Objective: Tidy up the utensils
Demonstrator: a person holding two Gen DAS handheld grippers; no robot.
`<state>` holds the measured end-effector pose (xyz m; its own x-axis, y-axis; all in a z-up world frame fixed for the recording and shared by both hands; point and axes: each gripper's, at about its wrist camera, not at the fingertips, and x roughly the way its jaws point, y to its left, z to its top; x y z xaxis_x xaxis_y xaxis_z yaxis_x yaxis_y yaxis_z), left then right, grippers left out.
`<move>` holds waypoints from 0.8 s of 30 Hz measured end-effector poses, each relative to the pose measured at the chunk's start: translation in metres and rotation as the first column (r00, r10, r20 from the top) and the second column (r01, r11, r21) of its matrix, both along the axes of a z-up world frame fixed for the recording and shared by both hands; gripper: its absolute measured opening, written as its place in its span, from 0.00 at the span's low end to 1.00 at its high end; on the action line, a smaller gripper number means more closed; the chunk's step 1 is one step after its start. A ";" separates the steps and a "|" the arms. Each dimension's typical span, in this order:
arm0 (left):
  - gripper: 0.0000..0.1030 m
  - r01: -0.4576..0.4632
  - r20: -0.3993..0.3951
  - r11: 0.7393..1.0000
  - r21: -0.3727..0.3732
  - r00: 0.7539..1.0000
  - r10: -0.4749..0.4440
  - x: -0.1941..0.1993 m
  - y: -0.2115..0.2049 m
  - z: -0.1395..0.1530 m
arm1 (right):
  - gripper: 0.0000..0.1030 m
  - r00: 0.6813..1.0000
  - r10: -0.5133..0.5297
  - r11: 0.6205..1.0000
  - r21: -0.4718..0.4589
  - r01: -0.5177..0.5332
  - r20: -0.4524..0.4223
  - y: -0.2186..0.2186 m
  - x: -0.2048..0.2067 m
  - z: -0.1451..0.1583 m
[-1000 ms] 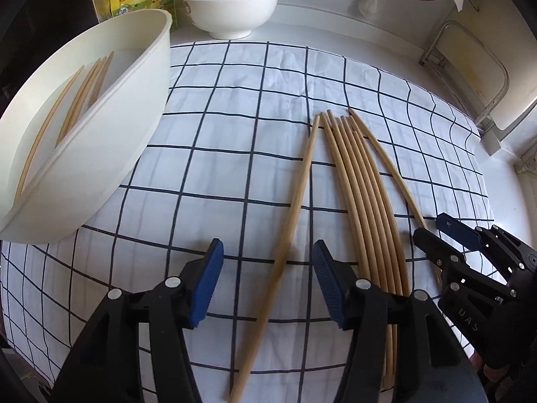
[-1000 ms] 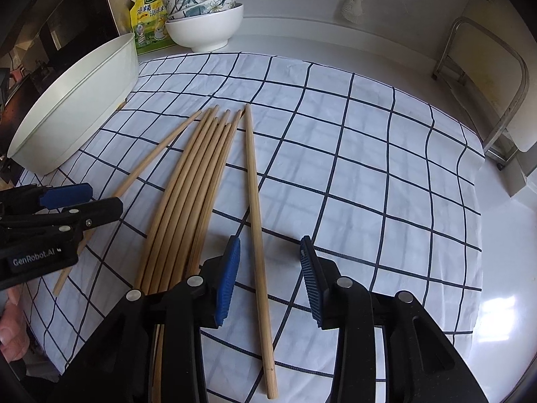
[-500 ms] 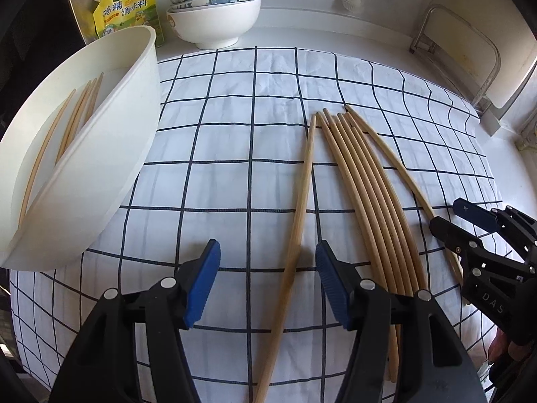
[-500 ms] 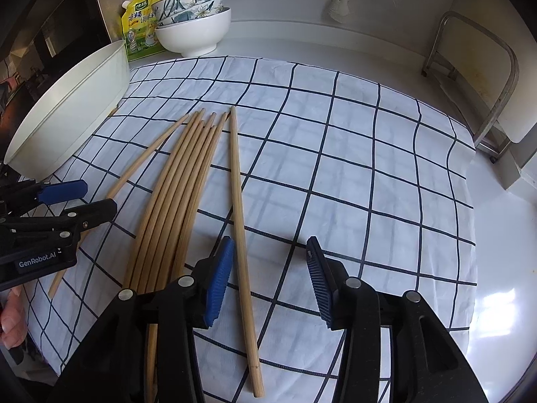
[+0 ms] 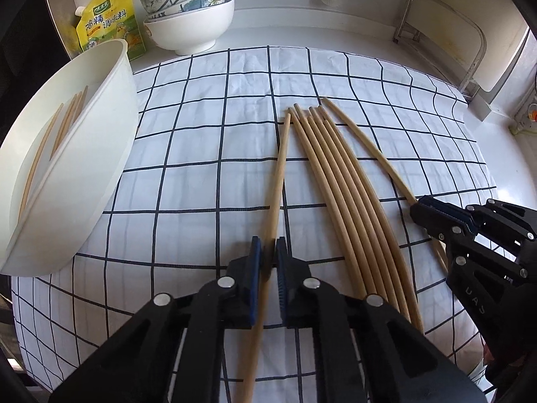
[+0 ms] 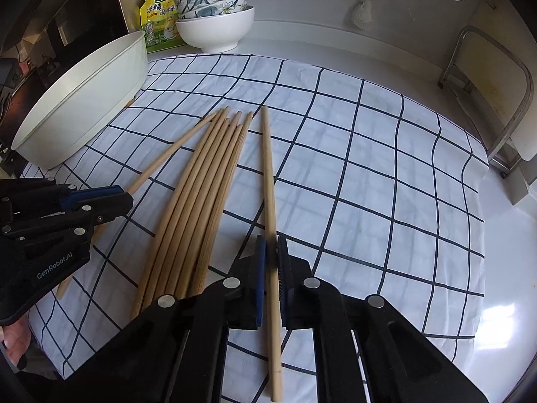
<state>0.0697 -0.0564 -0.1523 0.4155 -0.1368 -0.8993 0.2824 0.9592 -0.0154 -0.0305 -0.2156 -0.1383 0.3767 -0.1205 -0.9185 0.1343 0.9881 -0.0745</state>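
Both grippers clamp chopsticks on the checked cloth (image 5: 208, 154).

The cloth covers the white counter (image 6: 503, 302); at its left edge sits a long white tub (image 5: 100, 154) with a few chopsticks (image 5: 65, 124) lying inside; behind it stand stacked bowls (image 5: 189, 20) and a yellow pouch (image 5: 107, 16); on the cloth lies a bundle of five chopsticks (image 5: 339, 181) side by side; the left gripper (image 5: 267, 252) has its blue pads closed on the leftmost chopstick (image 5: 280, 171), just beside the bundle; the right gripper (image 6: 271, 252) is closed likewise on the rightmost chopstick (image 6: 267, 168).
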 end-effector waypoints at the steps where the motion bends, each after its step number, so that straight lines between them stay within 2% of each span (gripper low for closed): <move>1: 0.07 0.000 -0.004 1.000 -0.003 1.000 0.000 0.000 0.000 0.000 | 0.06 1.000 -0.002 1.000 0.010 0.002 -0.001 -0.001 0.000 0.000; 7: 0.07 -0.034 -0.038 0.997 -0.064 0.999 0.031 0.001 0.010 0.005 | 0.06 0.998 -0.067 0.995 0.080 0.065 0.011 -0.009 -0.005 0.009; 12: 0.07 -0.069 -0.019 0.994 -0.083 0.998 0.067 -0.007 0.022 0.028 | 0.06 0.995 -0.086 0.988 0.130 0.078 0.058 -0.006 -0.008 0.034; 17: 0.07 -0.150 0.049 0.985 -0.087 0.987 0.154 -0.022 0.047 0.070 | 0.06 0.992 -0.030 0.988 0.155 0.011 0.120 0.016 0.002 0.072; 21: 0.07 -0.229 0.114 0.967 -0.111 0.964 0.241 -0.032 0.077 0.110 | 0.06 0.984 0.055 0.981 0.172 -0.084 0.166 0.045 0.020 0.104; 24: 0.07 -0.255 0.174 0.960 -0.115 0.946 0.272 -0.032 0.100 0.140 | 0.06 0.975 0.113 0.973 0.178 -0.148 0.192 0.072 0.041 0.123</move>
<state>0.0378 0.0438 -0.0122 0.6068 -0.0758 -0.7913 0.0254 0.9968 -0.0760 0.0106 -0.1435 -0.0153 0.5380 0.1106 -0.8357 -0.0026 0.9916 0.1295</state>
